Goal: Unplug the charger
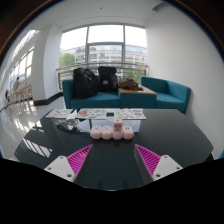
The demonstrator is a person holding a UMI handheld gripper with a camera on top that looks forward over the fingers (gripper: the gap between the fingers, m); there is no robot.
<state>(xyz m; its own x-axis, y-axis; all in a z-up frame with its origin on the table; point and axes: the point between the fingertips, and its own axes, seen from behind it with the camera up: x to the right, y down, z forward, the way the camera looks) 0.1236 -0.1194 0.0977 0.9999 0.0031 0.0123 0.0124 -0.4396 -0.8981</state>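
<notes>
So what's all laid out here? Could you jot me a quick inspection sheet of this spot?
Surface: dark table, glossy, with window light reflected on it.
Job's things: a whitish power strip with pinkish round parts lies beyond the tongs; a separate charger cannot be made out.
Clutter: flat papers or magazines lie behind the strip.
Tongs: open, nothing between the fingers, pink pads facing inward, short of the strip.
Cables: nothing seen.
Surroundings: teal sofa with dark bags on it, large windows behind, pale shiny floor.
</notes>
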